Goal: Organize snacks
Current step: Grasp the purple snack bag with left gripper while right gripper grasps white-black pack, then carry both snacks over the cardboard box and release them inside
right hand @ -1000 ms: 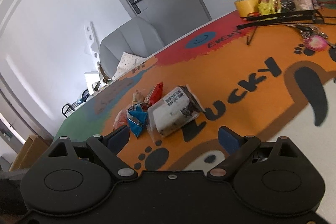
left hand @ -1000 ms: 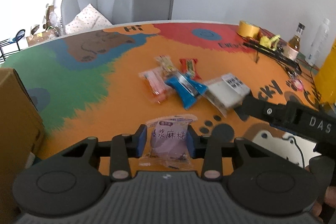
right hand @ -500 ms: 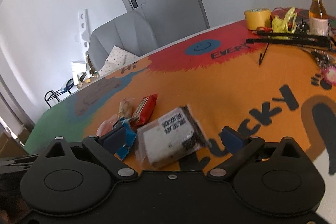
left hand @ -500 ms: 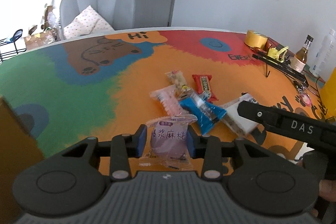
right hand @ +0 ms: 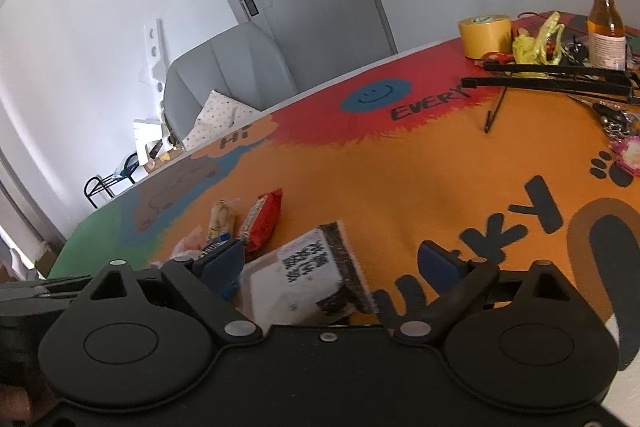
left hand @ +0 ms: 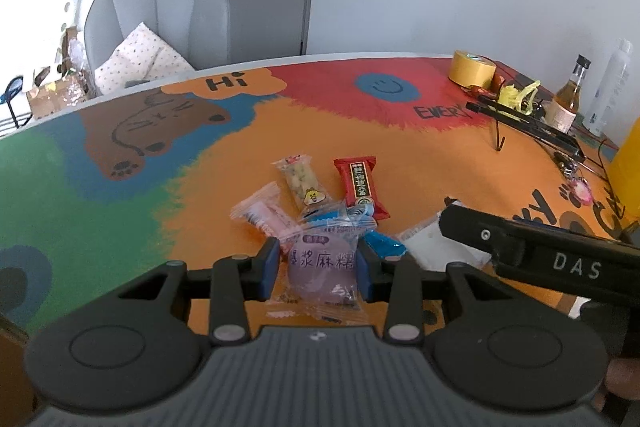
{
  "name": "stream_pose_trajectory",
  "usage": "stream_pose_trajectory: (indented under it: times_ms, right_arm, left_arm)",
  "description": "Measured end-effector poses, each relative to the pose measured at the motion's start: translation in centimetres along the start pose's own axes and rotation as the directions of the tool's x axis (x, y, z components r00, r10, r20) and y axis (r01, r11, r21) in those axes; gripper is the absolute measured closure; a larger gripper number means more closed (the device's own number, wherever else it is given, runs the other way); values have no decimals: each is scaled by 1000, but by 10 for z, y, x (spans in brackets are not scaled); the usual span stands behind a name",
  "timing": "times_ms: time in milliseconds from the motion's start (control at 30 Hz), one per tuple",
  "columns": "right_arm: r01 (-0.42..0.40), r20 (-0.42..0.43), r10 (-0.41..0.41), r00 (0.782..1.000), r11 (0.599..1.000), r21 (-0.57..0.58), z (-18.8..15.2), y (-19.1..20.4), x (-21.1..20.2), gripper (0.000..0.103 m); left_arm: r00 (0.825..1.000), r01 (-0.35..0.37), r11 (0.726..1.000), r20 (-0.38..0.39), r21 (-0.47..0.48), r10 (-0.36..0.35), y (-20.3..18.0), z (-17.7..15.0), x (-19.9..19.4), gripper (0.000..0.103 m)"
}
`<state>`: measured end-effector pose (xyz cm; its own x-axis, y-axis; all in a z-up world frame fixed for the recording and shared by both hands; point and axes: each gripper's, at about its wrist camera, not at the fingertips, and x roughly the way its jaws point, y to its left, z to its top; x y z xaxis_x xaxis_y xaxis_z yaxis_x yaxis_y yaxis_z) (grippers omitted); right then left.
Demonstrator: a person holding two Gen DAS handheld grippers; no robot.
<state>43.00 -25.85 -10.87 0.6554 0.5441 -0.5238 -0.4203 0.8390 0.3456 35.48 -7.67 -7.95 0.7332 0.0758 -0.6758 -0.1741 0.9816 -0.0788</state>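
My left gripper [left hand: 318, 269] is shut on a purple mochi packet [left hand: 322, 273], held above the snack pile. Beneath and beyond it lie a pink packet [left hand: 264, 215], a beige bar [left hand: 302, 183], a red bar [left hand: 360, 183] and a blue packet [left hand: 382, 243]. My right gripper [right hand: 340, 263] is open, its jaws on either side of a white and dark packet [right hand: 308, 275] on the table; the packet also shows in the left wrist view [left hand: 436, 247]. The red bar [right hand: 264, 219] and the beige bar [right hand: 220, 219] lie to its left.
At the table's far right stand a yellow tape roll [left hand: 474, 69], an amber bottle [left hand: 570, 99], a black rack [left hand: 528, 127] and a clear bottle [left hand: 610, 87]. A grey chair [left hand: 160, 23] is behind the table. A brown box edge [left hand: 10, 359] is at the lower left.
Both grippers have moved in over the snack pile. The right gripper's open jaws now stand around the white and dark packet. The left still holds the purple packet.
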Motion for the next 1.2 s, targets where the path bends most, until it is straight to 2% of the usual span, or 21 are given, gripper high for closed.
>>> stream_pose_trajectory:
  times_ms: [267, 533, 700, 800, 833, 867, 900, 967, 1033, 1200]
  right_arm:
    - [7, 1, -7, 1000, 1000, 8, -1, -5, -4, 13]
    - [-20, -22, 19, 1000, 1000, -23, -3, 6, -3, 16]
    - [-33, -41, 30, 999, 996, -83, -5, 24, 5, 16]
    - [14, -51, -20, 998, 992, -129, -10, 34, 15, 15]
    - [28, -44, -35, 998, 989, -146, -13, 37, 17, 17]
    - [55, -34, -62, 997, 983, -177, -16, 42, 17, 27]
    - [82, -31, -90, 995, 975, -206, -17, 46, 18, 31]
    - [68, -42, -78, 996, 979, -192, -16, 47, 13, 45]
    - [61, -41, -68, 997, 985, -164, -15, 45, 6, 51]
    - [62, -26, -65, 998, 990, -126, -22, 47, -15, 53]
  left_arm:
    - [1000, 19, 999, -5, 37, -19, -11, 7, 5, 65]
    - [1000, -3, 1000, 18, -21, 4, 0, 7, -6, 65]
    - [999, -24, 998, 28, -51, 26, 13, 3, -19, 65]
    - [999, -31, 998, 33, -62, 33, 20, 0, -25, 65]
    - [999, -33, 997, 34, -65, 35, 21, -1, -27, 65]
    - [999, -35, 997, 36, -67, 38, 23, -3, -29, 65]
    - [999, -34, 997, 36, -70, 37, 25, -4, -31, 65]
    - [999, -30, 996, 37, -80, 33, 29, -7, -37, 65]
    - [999, -25, 996, 43, -83, 29, 32, -11, -45, 65]
    - [998, -7, 996, 55, -88, 12, 36, -17, -62, 65]
